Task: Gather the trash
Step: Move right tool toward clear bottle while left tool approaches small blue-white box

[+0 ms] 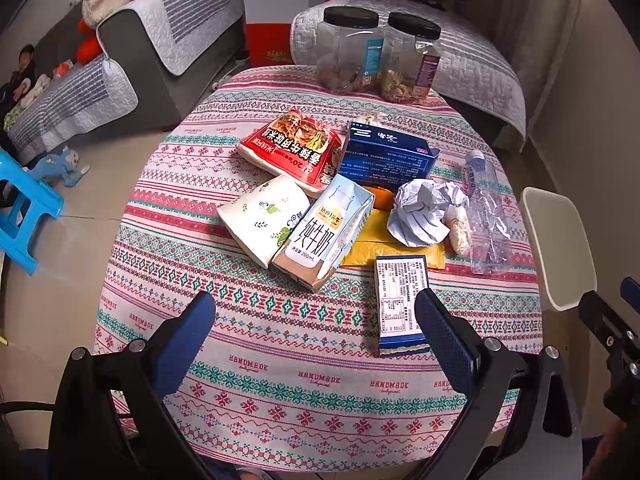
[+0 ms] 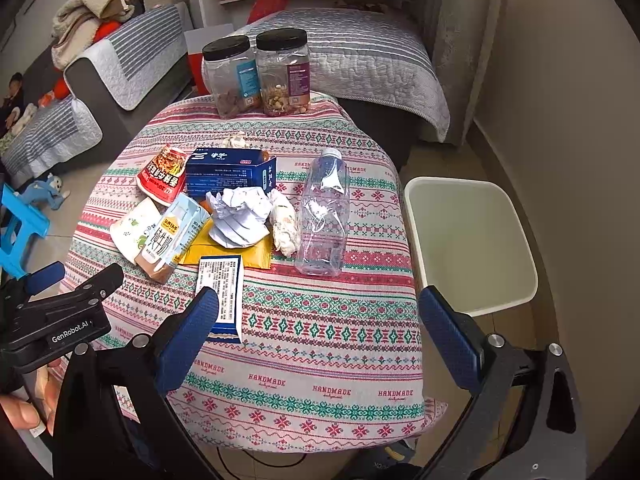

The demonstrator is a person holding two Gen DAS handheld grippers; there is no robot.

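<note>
On the worktop (image 2: 320,344) I count two black-lidded jars (image 2: 230,76) (image 2: 285,72), one clear plastic bottle (image 2: 323,216), one milk carton (image 2: 172,238), one paper cup (image 2: 132,228), one red noodle bowl (image 2: 162,174), two blue boxes (image 2: 228,172) (image 2: 222,296), one crumpled paper ball (image 2: 240,214), one wadded tissue (image 2: 285,224) and one yellow wrapper (image 2: 240,256). Beside it I see one white bin (image 2: 516,248).

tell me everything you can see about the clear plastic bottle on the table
The clear plastic bottle looks empty and dented, its thin walls creased. It lies on its side on the patterned tablecloth, white cap pointing away from the camera, a small label near the neck. It sits at the right end of the trash pile, beside a crumpled tissue wad, closest to the white bin. Neither gripper touches it.
</note>
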